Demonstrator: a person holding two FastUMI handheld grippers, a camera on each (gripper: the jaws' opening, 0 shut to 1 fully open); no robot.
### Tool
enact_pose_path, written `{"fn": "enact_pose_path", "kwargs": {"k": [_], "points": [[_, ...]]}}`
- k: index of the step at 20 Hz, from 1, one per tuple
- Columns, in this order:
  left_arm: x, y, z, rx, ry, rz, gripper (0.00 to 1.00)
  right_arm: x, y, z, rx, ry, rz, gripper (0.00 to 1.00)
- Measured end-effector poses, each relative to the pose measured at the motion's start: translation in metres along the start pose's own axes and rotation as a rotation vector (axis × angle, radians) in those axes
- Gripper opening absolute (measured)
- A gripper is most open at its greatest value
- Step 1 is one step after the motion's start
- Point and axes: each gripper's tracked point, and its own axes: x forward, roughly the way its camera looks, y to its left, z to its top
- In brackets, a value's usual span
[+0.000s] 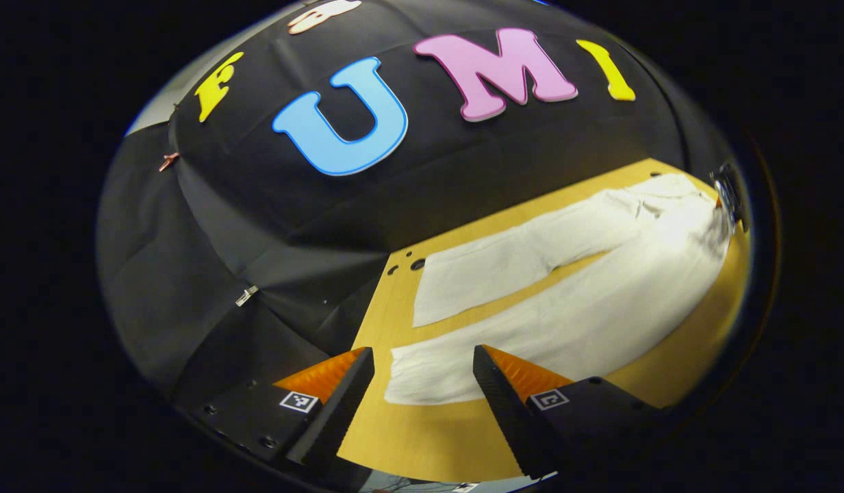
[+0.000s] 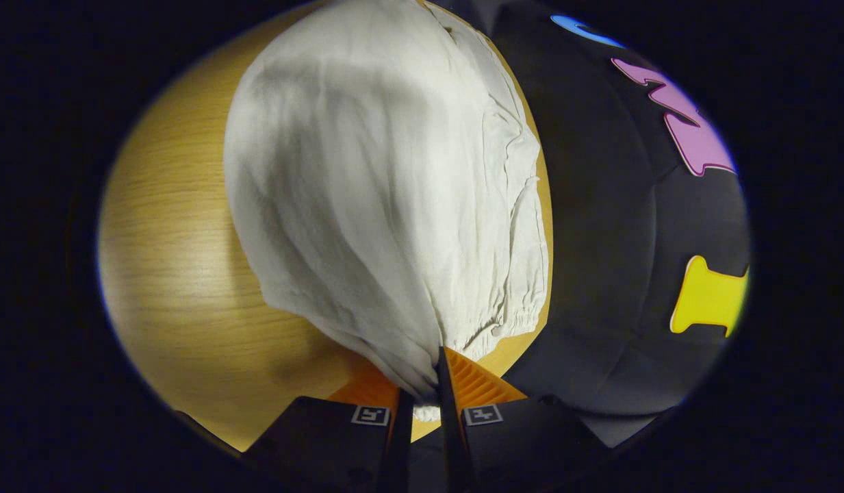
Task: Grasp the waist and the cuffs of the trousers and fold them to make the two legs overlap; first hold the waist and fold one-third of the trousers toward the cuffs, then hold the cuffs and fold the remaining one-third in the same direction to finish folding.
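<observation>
White cloth sits pinched in our right claw (image 2: pixel 422 394) at the bottom of the right gripper view, near the gathered waist; the trousers (image 2: pixel 380 192) rise limp and light, so we judge hems the surest hold; lower centre in the left gripper view, our left claw (image 1: pixel 422 373) gapes over a cuff; beyond, legs cross the wooden bench (image 1: pixel 428 438).

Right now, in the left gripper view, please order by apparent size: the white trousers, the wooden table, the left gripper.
1. Wooden table
2. White trousers
3. Left gripper, though nearness to the camera enlarges it.
</observation>
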Motion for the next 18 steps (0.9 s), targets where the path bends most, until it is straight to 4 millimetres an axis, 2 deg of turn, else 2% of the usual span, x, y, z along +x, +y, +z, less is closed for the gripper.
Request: {"fn": "enact_pose_path", "kwargs": {"k": [3, 5, 7, 9, 10, 11, 12, 18], "points": [[0.015, -0.002, -0.029, 0.122, 0.032, -0.036, 0.96, 0.002, -0.001, 0.002, 0.033, 0.004, 0.055, 0.20], [0.027, -0.001, -0.054, 0.173, 0.071, -0.077, 0.95, 0.000, 0.001, 0.004, 0.034, -0.011, 0.094, 0.11], [0.041, 0.007, -0.082, 0.247, 0.113, -0.109, 0.96, -0.002, 0.003, 0.006, 0.052, -0.011, 0.128, 0.06], [0.058, 0.023, -0.104, 0.368, 0.137, -0.124, 0.96, -0.001, 0.002, 0.008, 0.065, 0.001, 0.145, 0.06], [0.067, 0.031, -0.108, 0.426, 0.138, -0.126, 0.96, -0.001, 0.002, 0.009, 0.056, 0.003, 0.145, 0.00], [0.074, 0.035, -0.114, 0.485, 0.137, -0.132, 0.96, -0.001, 0.002, 0.009, 0.040, 0.006, 0.142, 0.06], [0.082, 0.036, -0.117, 0.538, 0.130, -0.151, 0.96, -0.002, 0.003, 0.008, 0.027, 0.009, 0.138, 0.06], [0.125, 0.022, -0.148, 0.854, 0.116, -0.330, 0.95, -0.002, 0.003, 0.009, 0.003, 0.005, 0.138, 0.06]]}}
